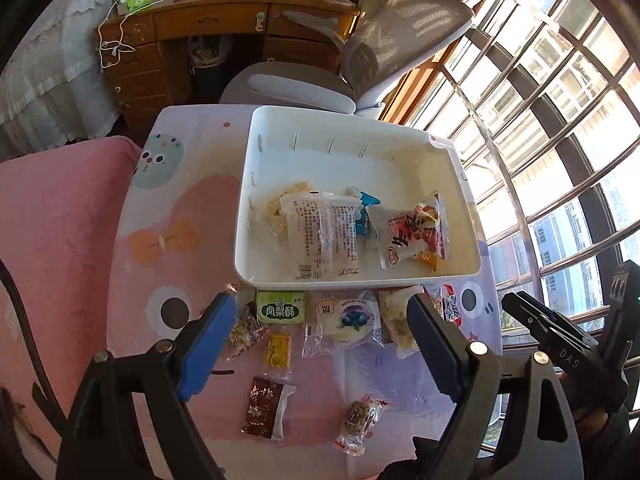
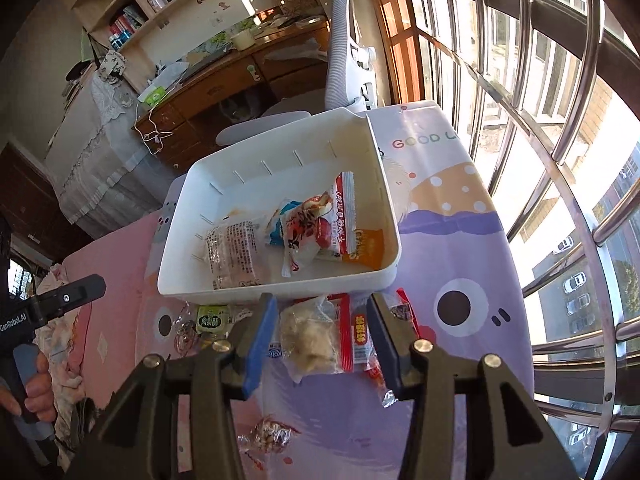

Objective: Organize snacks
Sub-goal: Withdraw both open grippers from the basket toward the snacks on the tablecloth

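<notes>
A white bin [image 1: 460, 184] [image 2: 176, 264] sits on the cartoon tablecloth and holds several snack packets, among them a clear printed one [image 1: 324, 236] [image 2: 232, 252] and a red-and-white one [image 1: 416, 232] [image 2: 316, 224]. More snacks lie before the bin: a green pineapple cake [image 1: 280, 308] [image 2: 213, 318], a blueberry packet [image 1: 352, 320], a yellow candy [image 1: 279, 349], a brown packet [image 1: 264, 408] and a nut bar [image 1: 360, 420]. My left gripper [image 1: 320, 340] is open and empty above them. My right gripper [image 2: 320, 332] is open, its fingers on either side of a pale pastry packet [image 2: 312, 336], apart from it.
A grey office chair [image 1: 380, 52] and a wooden desk [image 1: 208, 24] stand behind the table. A pink bedspread [image 1: 60, 220] lies on the left. A barred window [image 2: 540, 120] runs along the right. A small red packet [image 2: 362, 338] lies beside the pastry.
</notes>
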